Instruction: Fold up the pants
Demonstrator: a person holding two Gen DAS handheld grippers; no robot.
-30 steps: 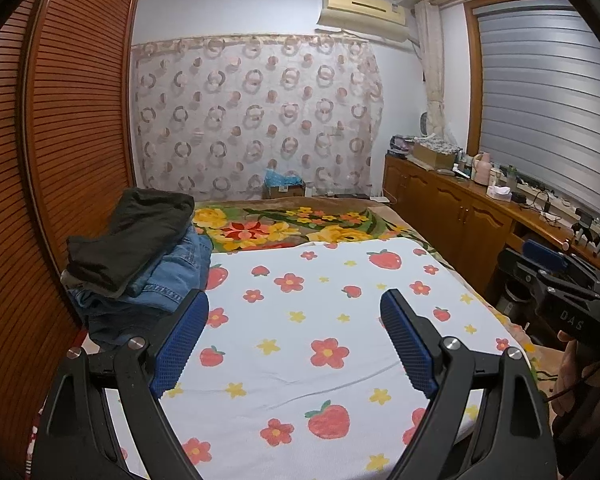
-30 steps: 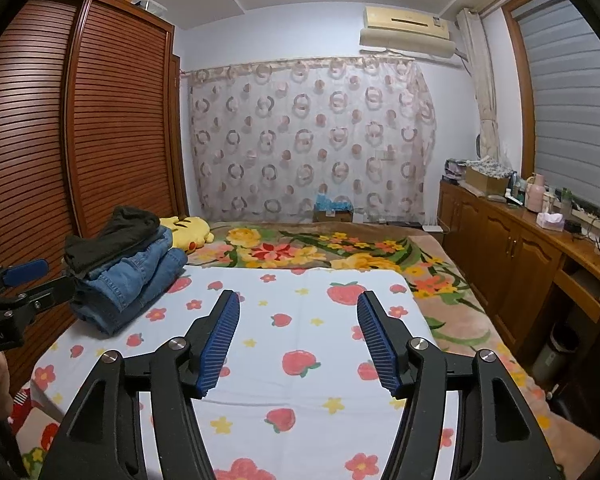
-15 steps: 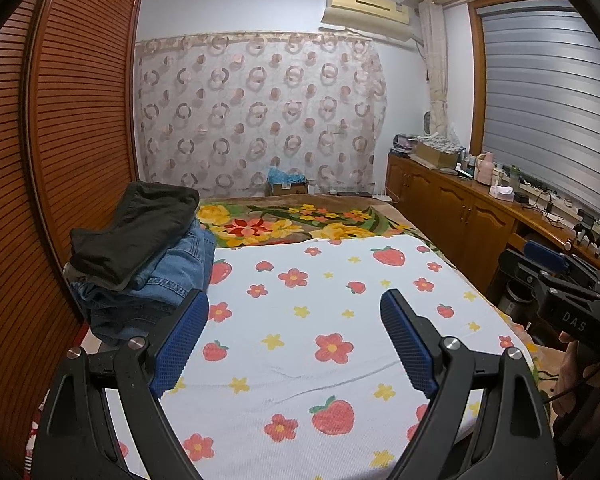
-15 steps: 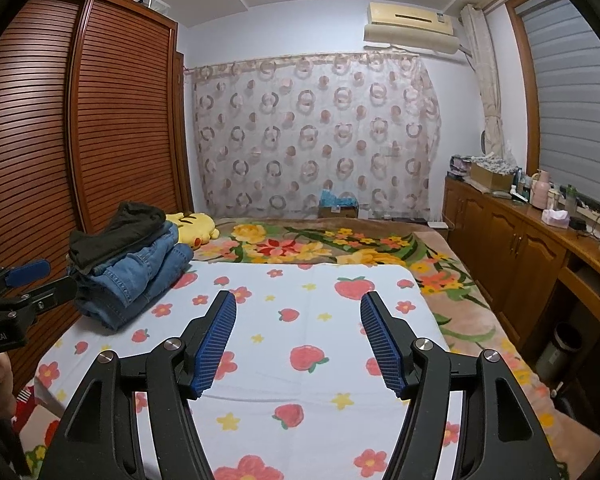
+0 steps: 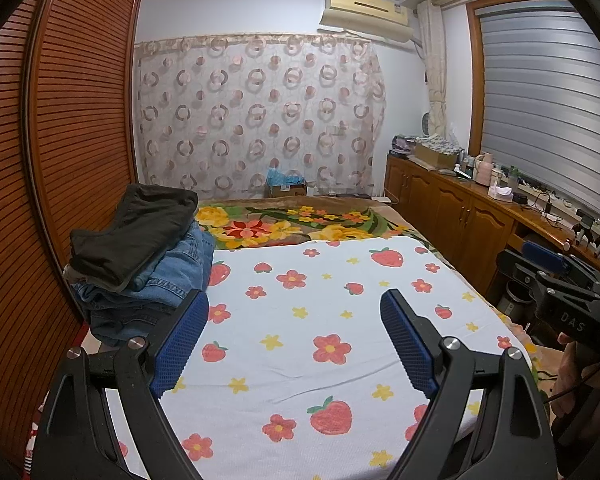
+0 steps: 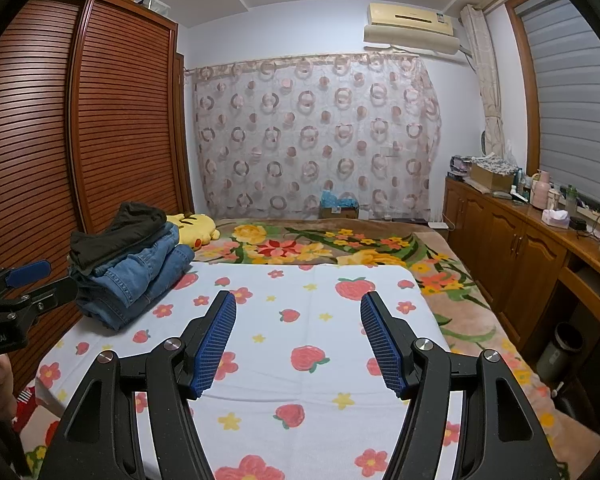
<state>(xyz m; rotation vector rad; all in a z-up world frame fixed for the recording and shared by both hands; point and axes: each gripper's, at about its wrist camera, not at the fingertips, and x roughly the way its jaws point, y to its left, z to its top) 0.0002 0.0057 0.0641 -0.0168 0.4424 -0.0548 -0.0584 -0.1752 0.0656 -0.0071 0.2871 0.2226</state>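
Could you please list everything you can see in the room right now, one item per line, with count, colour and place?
dark pants: one, dark grey-black, on top of the pile at the bed's left edge
jeans: number unclear, blue, folded under the dark pants
strawberry sheet: one, white with red prints, spread on the bed
floral blanket: one, brown with yellow and red flowers, beyond the sheet
plush toy: one, yellow, behind the pile
wardrobe: one, brown slatted, left wall
curtain: one, sheer with circles, far wall
air conditioner: one, cream, above the curtain
cabinet: one, brown wood, right wall
left gripper: black with blue pads, open, empty
right gripper: black with blue pads, open, empty
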